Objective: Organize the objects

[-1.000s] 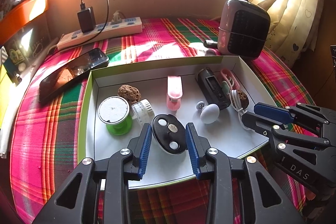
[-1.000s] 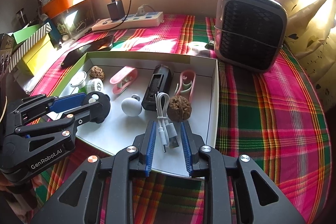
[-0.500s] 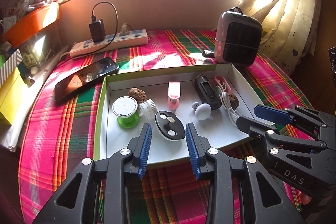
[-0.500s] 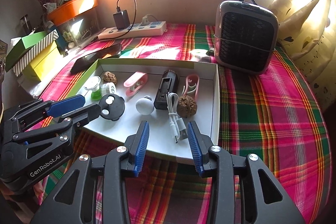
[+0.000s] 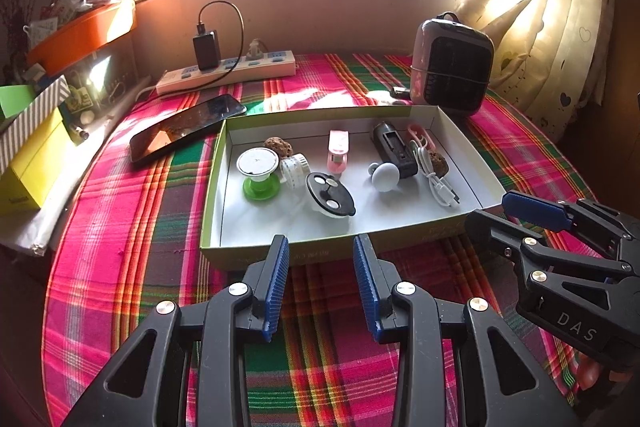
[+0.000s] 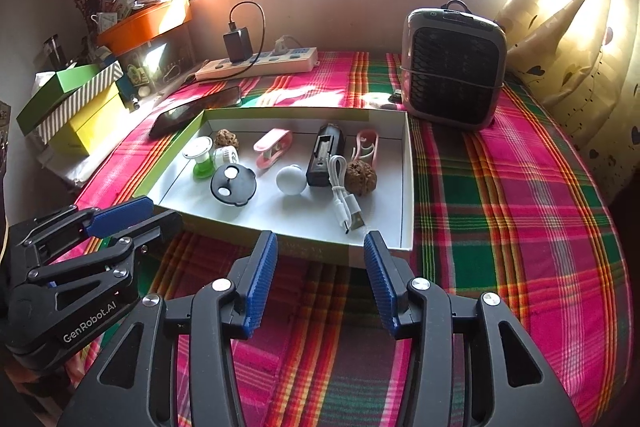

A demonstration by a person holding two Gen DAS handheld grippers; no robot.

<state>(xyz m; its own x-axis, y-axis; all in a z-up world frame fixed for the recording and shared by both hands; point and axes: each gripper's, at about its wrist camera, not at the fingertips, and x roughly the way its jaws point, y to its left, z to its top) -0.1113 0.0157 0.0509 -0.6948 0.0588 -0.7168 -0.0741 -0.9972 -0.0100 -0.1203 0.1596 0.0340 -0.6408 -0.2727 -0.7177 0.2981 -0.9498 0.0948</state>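
Looks pretty much done to me: going left to right, the tray (image 5: pixel 456 131) on the plaid tabletop (image 5: pixel 132 227) holds the green spool (image 5: pixel 259 171), black round lid (image 5: pixel 330 195), white bulb (image 5: pixel 385 177) and cable (image 5: pixel 438 189). My left tool (image 5: pixel 320 283) and right tool (image 6: pixel 320 279) both sit wide open, empty. Compared with a second ago, both have backed off the tray.

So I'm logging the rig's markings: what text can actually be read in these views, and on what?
"DAS": on the right gripper body, seen from the left wrist.
"GenRobot.AI": on the left gripper body, seen from the right wrist.
Print on the box front wall and the yellow carton: too small to read.
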